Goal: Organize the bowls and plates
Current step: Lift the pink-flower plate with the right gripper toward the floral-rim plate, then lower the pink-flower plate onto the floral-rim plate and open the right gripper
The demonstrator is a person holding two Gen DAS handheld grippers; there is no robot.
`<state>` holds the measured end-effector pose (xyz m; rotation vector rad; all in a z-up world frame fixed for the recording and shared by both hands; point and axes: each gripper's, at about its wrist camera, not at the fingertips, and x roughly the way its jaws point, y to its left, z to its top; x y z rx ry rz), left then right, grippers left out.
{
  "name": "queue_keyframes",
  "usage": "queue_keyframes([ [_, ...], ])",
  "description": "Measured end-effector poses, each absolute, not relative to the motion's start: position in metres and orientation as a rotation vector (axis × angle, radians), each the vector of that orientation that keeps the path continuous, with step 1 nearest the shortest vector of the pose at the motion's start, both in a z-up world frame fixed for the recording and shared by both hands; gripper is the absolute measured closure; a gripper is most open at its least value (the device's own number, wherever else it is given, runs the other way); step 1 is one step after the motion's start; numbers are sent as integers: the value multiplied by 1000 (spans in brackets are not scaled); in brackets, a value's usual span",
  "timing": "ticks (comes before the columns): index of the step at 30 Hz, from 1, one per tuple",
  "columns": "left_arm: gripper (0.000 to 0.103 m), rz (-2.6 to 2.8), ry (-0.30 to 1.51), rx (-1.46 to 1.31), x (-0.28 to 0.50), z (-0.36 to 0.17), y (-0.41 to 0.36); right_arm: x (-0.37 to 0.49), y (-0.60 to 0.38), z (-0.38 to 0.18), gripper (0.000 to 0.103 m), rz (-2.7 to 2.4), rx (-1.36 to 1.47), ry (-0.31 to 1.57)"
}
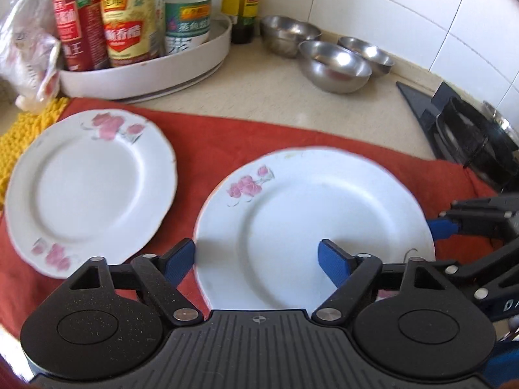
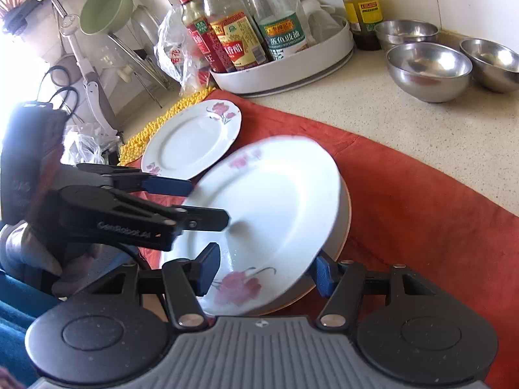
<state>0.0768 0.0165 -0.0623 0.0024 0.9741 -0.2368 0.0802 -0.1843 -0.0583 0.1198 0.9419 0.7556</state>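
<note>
Two white plates with pink flowers lie on a red cloth [image 1: 275, 133]. The near plate [image 1: 314, 227] [image 2: 269, 214] is tilted, and another plate's rim [image 2: 345, 227] shows under it. The far plate [image 1: 87, 188] [image 2: 191, 142] lies flat to the left. My left gripper [image 1: 256, 257] [image 2: 207, 204] is open, its fingers straddling the near plate's left rim. My right gripper [image 2: 264, 272] [image 1: 444, 227] is open, its fingers on either side of the near plate's front edge. Three steel bowls [image 1: 334, 64] [image 2: 428, 68] stand at the back right.
A white round tray [image 1: 146, 74] [image 2: 285, 64] with sauce bottles stands at the back. A yellow knitted mat [image 1: 29, 126] and a plastic bag [image 1: 29, 48] lie at left. A black stove [image 1: 464, 129] is at right. A dish rack [image 2: 107, 45] stands far left.
</note>
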Motion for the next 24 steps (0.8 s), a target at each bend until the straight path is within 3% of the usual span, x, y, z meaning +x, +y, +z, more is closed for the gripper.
queue_keyframes([
  [5,13,-236,931,34,65,-56,29,86,-188,-58,43,700,167,953],
  [19,13,-289,1027,-27,74,-76,48,100,-193,-67,42,578,224,1015],
  [24,12,-366,1016,-52,77,-78,45,104,-189,-72,34,601,268,1017],
])
